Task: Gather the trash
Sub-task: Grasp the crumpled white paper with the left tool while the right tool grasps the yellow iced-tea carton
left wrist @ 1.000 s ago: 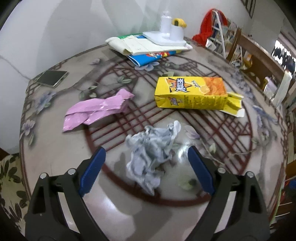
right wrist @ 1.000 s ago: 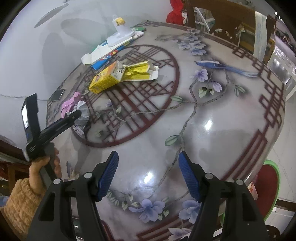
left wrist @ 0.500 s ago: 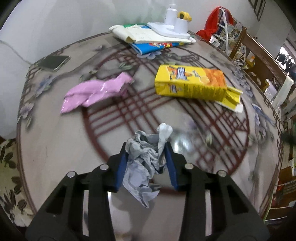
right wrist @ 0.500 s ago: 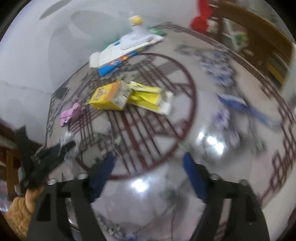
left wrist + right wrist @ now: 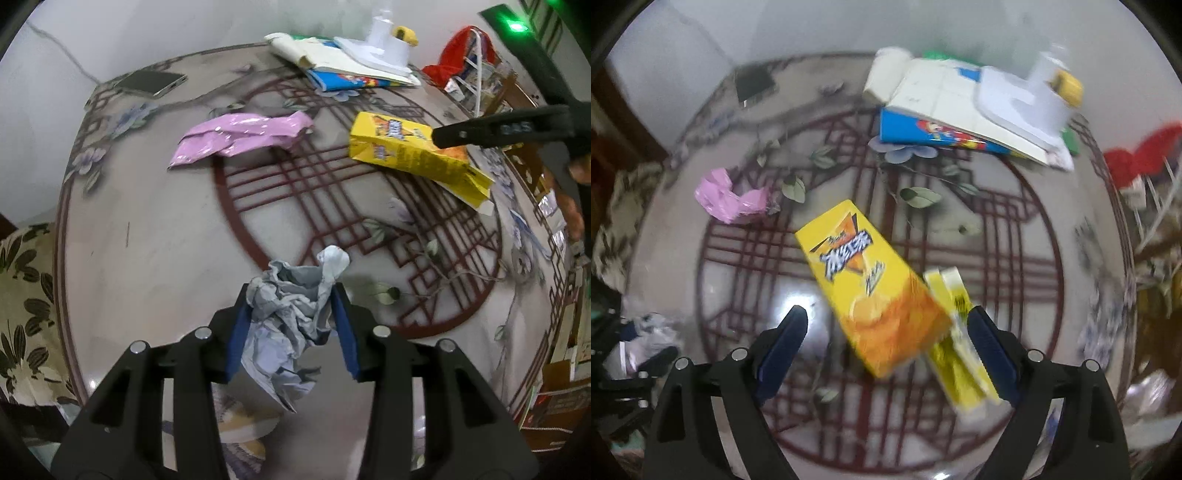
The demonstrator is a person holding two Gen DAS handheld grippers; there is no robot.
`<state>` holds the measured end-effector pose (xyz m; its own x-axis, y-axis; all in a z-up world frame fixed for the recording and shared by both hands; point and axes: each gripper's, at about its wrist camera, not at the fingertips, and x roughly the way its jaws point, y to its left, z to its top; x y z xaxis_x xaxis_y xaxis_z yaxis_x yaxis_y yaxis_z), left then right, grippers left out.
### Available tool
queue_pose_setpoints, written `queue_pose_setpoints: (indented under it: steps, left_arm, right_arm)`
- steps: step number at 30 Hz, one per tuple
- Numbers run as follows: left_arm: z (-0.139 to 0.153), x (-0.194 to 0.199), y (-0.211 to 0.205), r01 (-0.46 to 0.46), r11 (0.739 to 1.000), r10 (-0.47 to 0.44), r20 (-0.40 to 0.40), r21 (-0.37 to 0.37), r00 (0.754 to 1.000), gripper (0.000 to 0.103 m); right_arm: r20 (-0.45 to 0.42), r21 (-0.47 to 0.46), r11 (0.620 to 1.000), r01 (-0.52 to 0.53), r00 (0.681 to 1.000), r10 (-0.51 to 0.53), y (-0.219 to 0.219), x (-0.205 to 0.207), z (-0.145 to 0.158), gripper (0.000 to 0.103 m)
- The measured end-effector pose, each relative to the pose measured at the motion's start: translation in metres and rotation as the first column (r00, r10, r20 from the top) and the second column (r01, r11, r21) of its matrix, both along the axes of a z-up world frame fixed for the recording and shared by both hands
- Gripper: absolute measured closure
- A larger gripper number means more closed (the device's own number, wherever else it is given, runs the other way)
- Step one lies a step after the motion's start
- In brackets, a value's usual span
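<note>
Left gripper [image 5: 291, 328] pinches the crumpled paper [image 5: 291, 314] for removal, while the right gripper [image 5: 886, 345], spread wide, straddles the yellow box [image 5: 871, 284] mid-table.

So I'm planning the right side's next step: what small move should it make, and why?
Probably ease the right hand-held gripper forward and down, then close on the yellow box. Its jaws are open, with the box's opened end lying between them on the table, not yet pinched. The left hand-held gripper already clamps the crumpled paper.
</note>
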<state>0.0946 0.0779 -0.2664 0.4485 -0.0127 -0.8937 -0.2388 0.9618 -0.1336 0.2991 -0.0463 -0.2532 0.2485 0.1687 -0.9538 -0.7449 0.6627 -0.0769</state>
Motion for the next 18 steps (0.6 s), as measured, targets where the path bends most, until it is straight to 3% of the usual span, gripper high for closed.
queue_pose_setpoints:
  steps: [6,7,8,12,15,16,17,18]
  left_arm:
    - [-0.007,-0.002,0.013,-0.031,1.0,0.031,-0.02,-0.003,0.999,0.062]
    - [-0.008,-0.002,0.015,-0.036,0.999,0.036,-0.022,-0.004,0.999,0.062]
    - [-0.008,-0.002,0.017,-0.042,0.999,0.042,-0.022,-0.005,0.999,0.062]
    - [-0.01,-0.001,0.02,-0.052,0.999,0.052,-0.025,-0.01,0.998,0.062]
    - [-0.009,0.0,0.02,-0.053,0.998,0.052,-0.018,-0.015,0.998,0.062]
    - [-0.008,-0.001,0.019,-0.053,0.998,0.053,-0.015,-0.018,0.998,0.062]
    - [-0.006,-0.001,0.019,-0.054,0.998,0.054,-0.009,-0.021,0.999,0.062]
    - [-0.005,-0.002,0.019,-0.053,0.998,0.053,-0.005,-0.019,0.999,0.062]
  right_arm:
    - [-0.079,-0.081,0.995,-0.06,0.995,0.054,0.019,0.018,-0.03,0.021]
    - [-0.08,-0.076,0.995,-0.07,0.995,0.064,0.02,0.015,-0.03,0.03]
    - [-0.077,-0.079,0.994,-0.078,0.994,0.072,0.02,0.011,-0.03,0.032]
    - [-0.151,-0.063,0.989,-0.131,0.981,0.12,0.02,-0.014,-0.033,0.035]
    - [-0.177,-0.036,0.993,-0.115,0.978,0.107,0.015,-0.031,-0.035,0.039]
    - [-0.194,-0.017,0.995,-0.095,0.977,0.09,0.012,-0.038,-0.035,0.057]
    - [-0.212,-0.003,0.997,-0.075,0.975,0.072,0.009,-0.044,-0.037,0.064]
    - [-0.221,0.01,0.998,-0.066,0.973,0.067,0.008,-0.049,-0.037,0.063]
